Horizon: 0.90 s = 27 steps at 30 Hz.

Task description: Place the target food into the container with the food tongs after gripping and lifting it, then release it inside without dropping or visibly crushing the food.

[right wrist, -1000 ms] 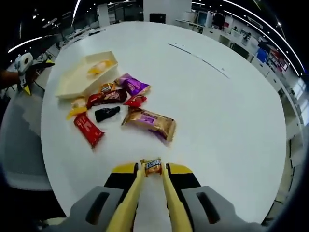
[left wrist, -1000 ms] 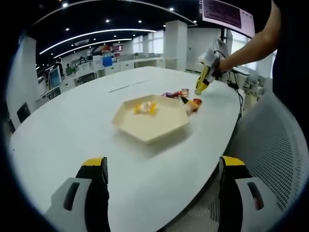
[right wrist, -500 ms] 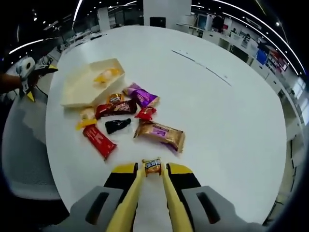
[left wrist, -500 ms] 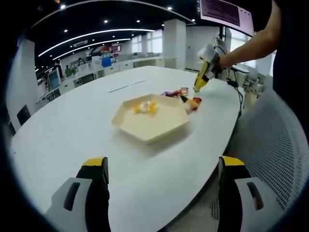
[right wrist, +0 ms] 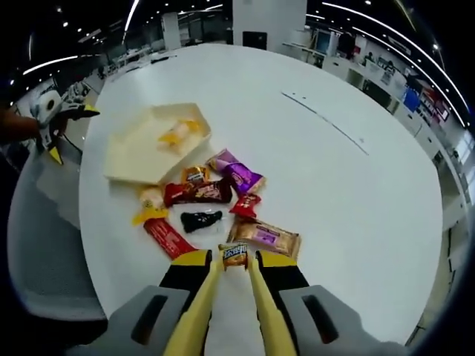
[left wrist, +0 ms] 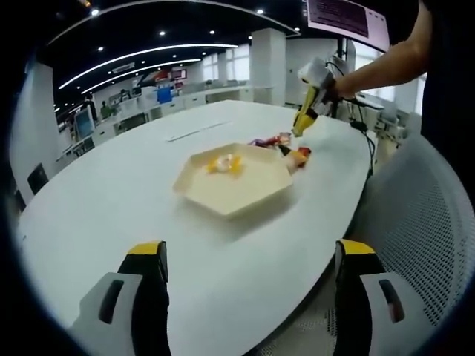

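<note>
Carrying a small orange wrapped candy (right wrist: 235,254) pinched at the tips of yellow food tongs (right wrist: 228,311), the right gripper (right wrist: 230,276) must next travel toward eleven o'clock to the cream hexagonal tray (right wrist: 130,152). The left gripper (left wrist: 249,278) hangs with jaws spread, empty.

One cream hexagonal tray (right wrist: 133,152) stands on the white surface (right wrist: 356,193), with one yellow-wrapped snack (right wrist: 178,135) inside it. Just beside the tray, seven wrapped snacks lie loose: one purple (right wrist: 239,174), one dark red (right wrist: 197,193), one small red (right wrist: 245,205), one black (right wrist: 200,219), one long red (right wrist: 169,237), one tan-and-purple (right wrist: 264,237), one yellow (right wrist: 149,205). One small orange candy (right wrist: 235,254) sits between the right hand-held gripper's (right wrist: 236,261) yellow tongs.
</note>
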Each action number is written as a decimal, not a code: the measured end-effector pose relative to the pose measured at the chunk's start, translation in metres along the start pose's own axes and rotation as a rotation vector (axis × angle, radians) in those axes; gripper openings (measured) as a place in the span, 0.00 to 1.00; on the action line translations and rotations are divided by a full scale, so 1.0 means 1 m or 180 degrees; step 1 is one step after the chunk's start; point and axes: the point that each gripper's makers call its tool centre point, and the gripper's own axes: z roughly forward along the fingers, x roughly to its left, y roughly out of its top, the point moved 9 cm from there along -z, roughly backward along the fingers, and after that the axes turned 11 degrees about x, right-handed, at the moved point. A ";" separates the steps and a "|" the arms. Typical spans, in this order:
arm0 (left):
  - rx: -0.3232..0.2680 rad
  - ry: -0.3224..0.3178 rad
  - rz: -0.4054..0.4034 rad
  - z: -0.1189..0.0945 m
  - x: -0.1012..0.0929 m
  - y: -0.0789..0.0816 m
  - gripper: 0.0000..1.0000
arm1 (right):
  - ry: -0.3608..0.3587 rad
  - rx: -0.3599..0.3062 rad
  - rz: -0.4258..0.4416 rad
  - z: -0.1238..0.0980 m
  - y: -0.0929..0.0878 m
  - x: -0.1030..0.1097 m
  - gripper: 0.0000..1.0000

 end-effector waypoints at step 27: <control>0.0035 0.0051 0.0058 0.000 0.000 -0.001 0.89 | 0.0263 -0.0293 -0.0529 -0.007 0.116 0.050 0.23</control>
